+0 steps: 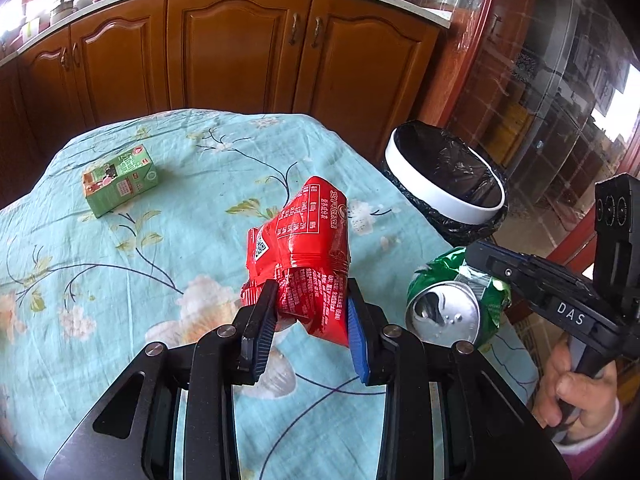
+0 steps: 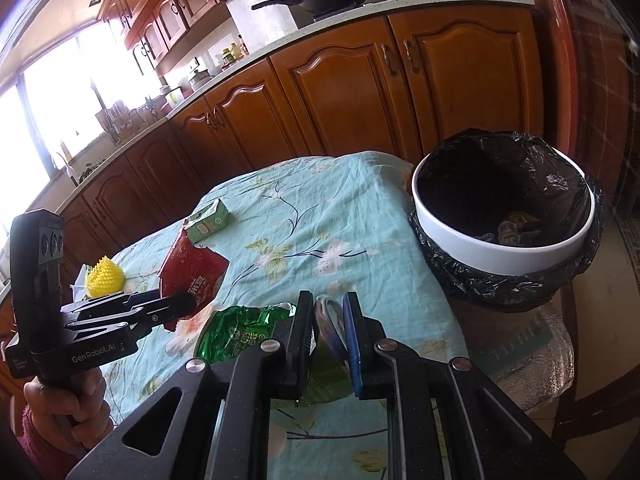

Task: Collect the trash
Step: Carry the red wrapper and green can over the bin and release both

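Observation:
My left gripper (image 1: pixel 310 300) is shut on a red snack wrapper (image 1: pixel 308 236) and holds it above the table; it also shows in the right wrist view (image 2: pixel 190 272). My right gripper (image 2: pixel 327 312) is shut on a crushed green can (image 2: pixel 244 334), gripping its rim near the table's right edge; the can shows in the left wrist view (image 1: pixel 452 304). A green drink carton (image 1: pixel 118 180) lies on the table at the far left. The white bin (image 2: pixel 500 216) with a black liner stands beside the table on the right and holds some trash.
The table wears a light blue floral cloth (image 1: pixel 120 280). A yellow spiky object (image 2: pixel 105 280) lies at its left edge. Wooden kitchen cabinets (image 1: pixel 240 48) stand behind. The bin also shows in the left wrist view (image 1: pixel 444 176).

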Tool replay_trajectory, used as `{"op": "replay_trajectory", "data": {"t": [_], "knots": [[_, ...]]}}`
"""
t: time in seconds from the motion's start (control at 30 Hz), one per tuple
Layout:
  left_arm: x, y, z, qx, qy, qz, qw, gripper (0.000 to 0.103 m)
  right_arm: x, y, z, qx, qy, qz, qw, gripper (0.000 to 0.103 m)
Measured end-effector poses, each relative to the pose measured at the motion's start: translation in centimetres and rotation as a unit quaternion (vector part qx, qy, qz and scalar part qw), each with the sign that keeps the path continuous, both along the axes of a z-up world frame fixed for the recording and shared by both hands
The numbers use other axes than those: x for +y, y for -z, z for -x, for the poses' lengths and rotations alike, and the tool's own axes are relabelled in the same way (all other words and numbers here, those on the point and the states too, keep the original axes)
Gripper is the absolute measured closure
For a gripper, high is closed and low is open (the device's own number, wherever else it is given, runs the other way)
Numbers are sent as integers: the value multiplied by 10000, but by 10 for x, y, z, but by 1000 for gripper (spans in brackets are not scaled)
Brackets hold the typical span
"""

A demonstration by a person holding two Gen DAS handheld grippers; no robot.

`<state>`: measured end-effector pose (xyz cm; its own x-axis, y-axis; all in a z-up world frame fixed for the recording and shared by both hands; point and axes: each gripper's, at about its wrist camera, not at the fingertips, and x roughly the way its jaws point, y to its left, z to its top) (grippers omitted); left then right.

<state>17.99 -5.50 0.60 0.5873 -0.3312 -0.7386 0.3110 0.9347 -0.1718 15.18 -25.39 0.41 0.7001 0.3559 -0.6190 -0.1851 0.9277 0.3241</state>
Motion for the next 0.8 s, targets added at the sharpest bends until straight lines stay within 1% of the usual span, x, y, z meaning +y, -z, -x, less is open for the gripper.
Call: {"op": "replay_trajectory", "data": {"t": [0.13, 0.2, 0.23, 0.37, 0.43, 0.47, 0.6, 0.8], "knots": [[-4, 2, 0, 38, 43, -9, 10000, 72, 1, 10, 1, 201, -111, 29, 9997, 87], [-5, 3, 0, 49, 54, -19, 10000, 72, 2, 18, 0, 384, -229, 23, 9990, 87], [-5, 3, 0, 51, 54, -21, 10000, 72, 3, 21, 1, 451, -266, 20, 9986, 83], [-1, 4, 0, 63, 35, 0, 10000, 72, 6, 29, 1, 703, -377, 207, 9966, 83], [0, 4, -1, 83, 18, 19, 10000, 72, 7, 28, 2, 697, -433, 319, 9961, 83], [0, 5, -1, 92, 16, 26, 10000, 72, 9, 26, 3, 687, -463, 423, 9957, 87], [-3, 2, -1, 76, 51, 36, 10000, 72, 17, 22, 8, 555, -562, 783, 9938, 89], [-15, -5, -3, -9, 181, 22, 9998, 72, 12, 9, 12, 236, -406, 854, 9952, 90]]}}
